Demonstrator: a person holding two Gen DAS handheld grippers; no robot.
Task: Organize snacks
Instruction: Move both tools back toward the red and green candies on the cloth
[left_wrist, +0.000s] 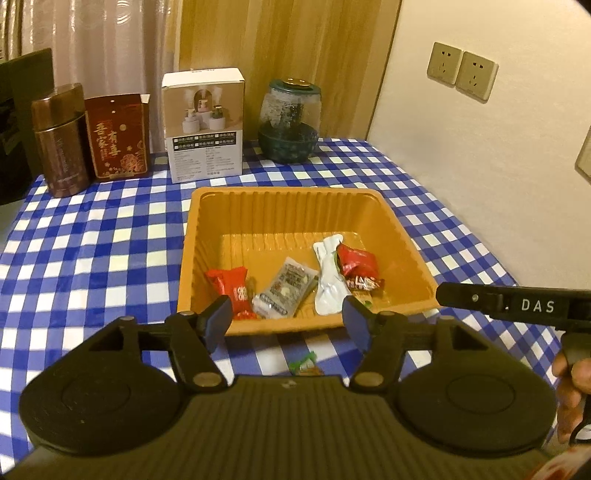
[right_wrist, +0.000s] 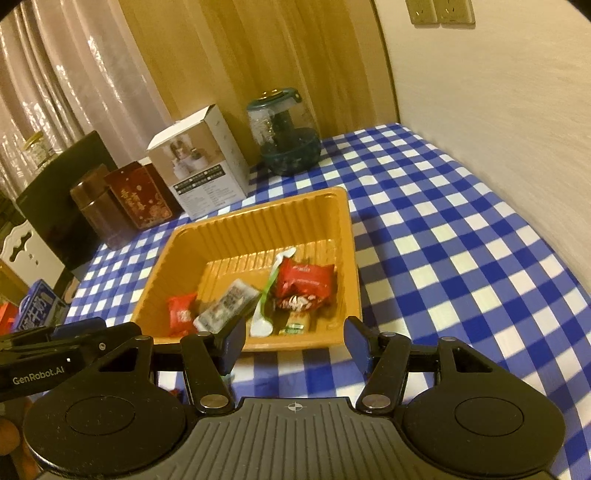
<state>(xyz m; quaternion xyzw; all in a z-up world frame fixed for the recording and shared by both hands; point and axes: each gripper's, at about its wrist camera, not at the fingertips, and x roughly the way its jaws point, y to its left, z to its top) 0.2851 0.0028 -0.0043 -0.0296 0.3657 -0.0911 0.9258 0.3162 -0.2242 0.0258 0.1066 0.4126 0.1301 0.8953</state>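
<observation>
An orange plastic tray sits on the blue checked tablecloth. Inside lie several snack packets: a red one at the left, a grey one, a white one and a red one at the right. A small green packet lies on the cloth just in front of the tray, below my left gripper. My left gripper is open and empty, above the tray's near rim. My right gripper is open and empty, at the tray's near rim.
At the back of the table stand a brown tin, a red box, a white carton and a glass jar. The wall bounds the table's right side. The right gripper's body shows at the right.
</observation>
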